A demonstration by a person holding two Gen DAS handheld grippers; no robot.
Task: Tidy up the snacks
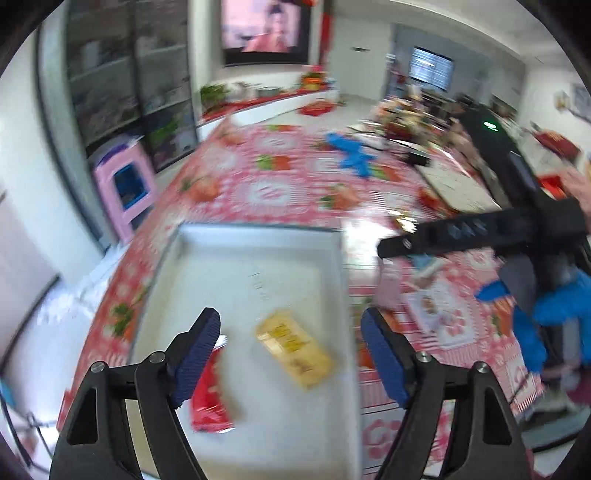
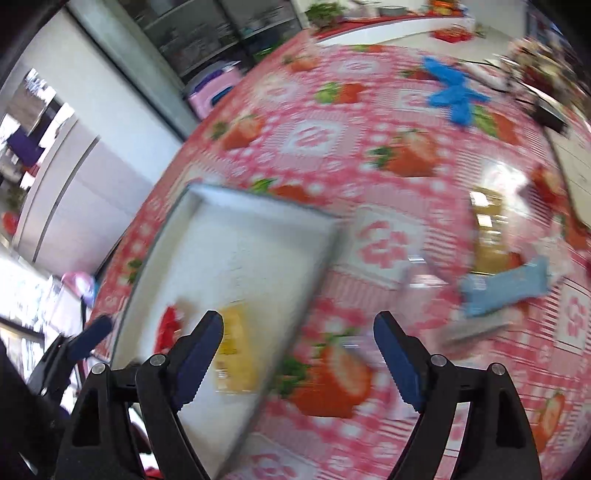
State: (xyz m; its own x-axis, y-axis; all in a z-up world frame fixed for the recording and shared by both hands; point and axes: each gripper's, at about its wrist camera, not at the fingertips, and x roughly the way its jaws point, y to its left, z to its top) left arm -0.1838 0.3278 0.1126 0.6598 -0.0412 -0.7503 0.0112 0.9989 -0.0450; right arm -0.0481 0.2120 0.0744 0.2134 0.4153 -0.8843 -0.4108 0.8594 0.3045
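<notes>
- A white tray [image 1: 236, 254] sits on a table covered by a red-and-white strawberry-print cloth [image 1: 280, 184], seen through motion blur from both wrist cameras.
- The left gripper [image 1: 290, 354] hangs above the tray's near end, its blue-padded jaws spread wide and holding nothing.
- Inside the tray lie two snacks: a yellow packet [image 1: 295, 350], angled near the right wall, and a red packet [image 1: 210, 395] at the near left, partly hidden behind the left gripper's finger.
- The right gripper [image 2: 299, 350] hovers over the tray's right edge and the cloth beside it, jaws likewise apart and empty.
- Outside the tray, to the right, a small heap of snacks rests on the cloth: a light blue wrapper [image 2: 502, 291], a gold-brown packet [image 2: 487, 229] behind it, and a silvery wrapper just in front; the blur hides their labels.
- A blue glove [image 2: 454, 92] lies on the far side of the table.
- A pink stool [image 1: 125, 184] stands off the table's left edge, and a television [image 1: 264, 29] glows on the far wall.
</notes>
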